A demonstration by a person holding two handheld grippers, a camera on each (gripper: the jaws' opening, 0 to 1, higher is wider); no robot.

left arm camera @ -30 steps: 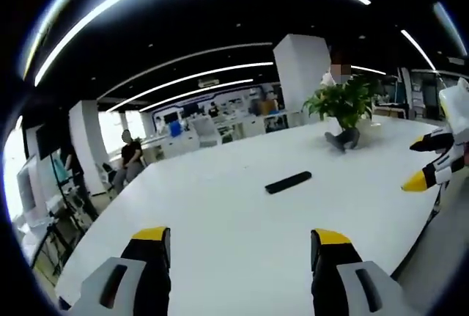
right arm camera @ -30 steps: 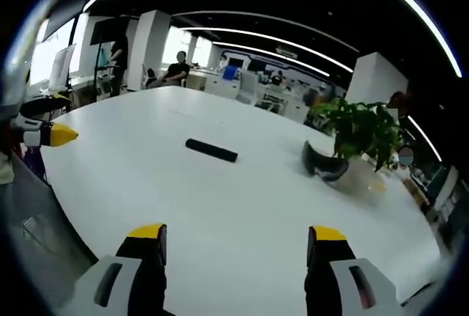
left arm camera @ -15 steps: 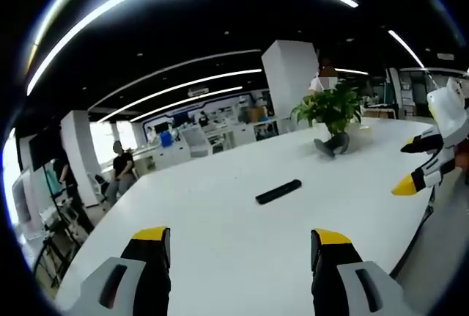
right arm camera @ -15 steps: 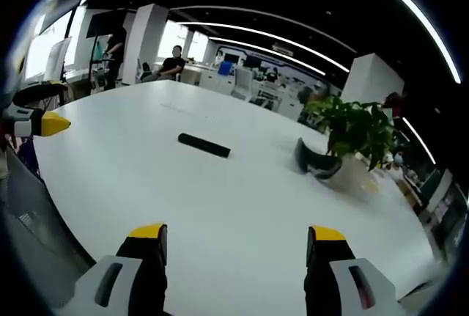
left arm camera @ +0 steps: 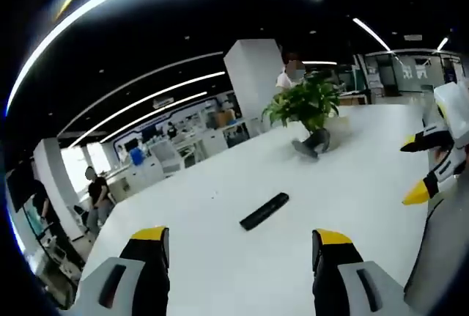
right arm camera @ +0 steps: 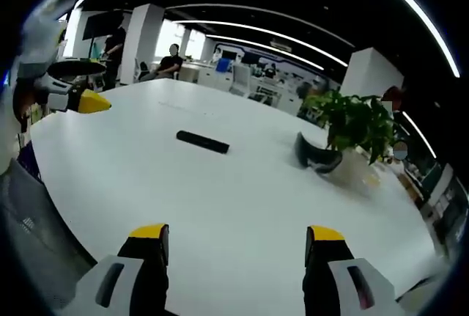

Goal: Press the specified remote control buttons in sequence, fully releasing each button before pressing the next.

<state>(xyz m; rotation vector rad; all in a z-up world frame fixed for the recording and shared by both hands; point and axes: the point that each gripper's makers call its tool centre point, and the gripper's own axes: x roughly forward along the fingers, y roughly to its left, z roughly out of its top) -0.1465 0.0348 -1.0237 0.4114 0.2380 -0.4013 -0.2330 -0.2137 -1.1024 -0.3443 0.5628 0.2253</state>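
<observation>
A black remote control (left arm camera: 264, 210) lies flat on the white table (left arm camera: 220, 265), well beyond my left gripper (left arm camera: 240, 246), whose yellow-tipped jaws stand open and hold nothing. In the right gripper view the same remote control (right arm camera: 202, 141) lies left of centre on the table (right arm camera: 234, 206), far ahead of my right gripper (right arm camera: 236, 239), also open and holding nothing. The right gripper (left arm camera: 423, 169) enters the left gripper view at the right edge. At the left edge of the right gripper view, the left gripper (right arm camera: 73, 98) comes in.
A potted green plant (right arm camera: 357, 129) stands on the table with a dark curved object (right arm camera: 316, 158) beside it. The plant (left arm camera: 305, 105) sits behind the remote in the left gripper view. People (right arm camera: 173, 63) sit and stand among desks in the office behind. The table edge runs near both grippers.
Both cameras have shifted. The remote sits lower and nearer in the left gripper view. The left gripper has come further into the right gripper view. The remote itself lies where it did.
</observation>
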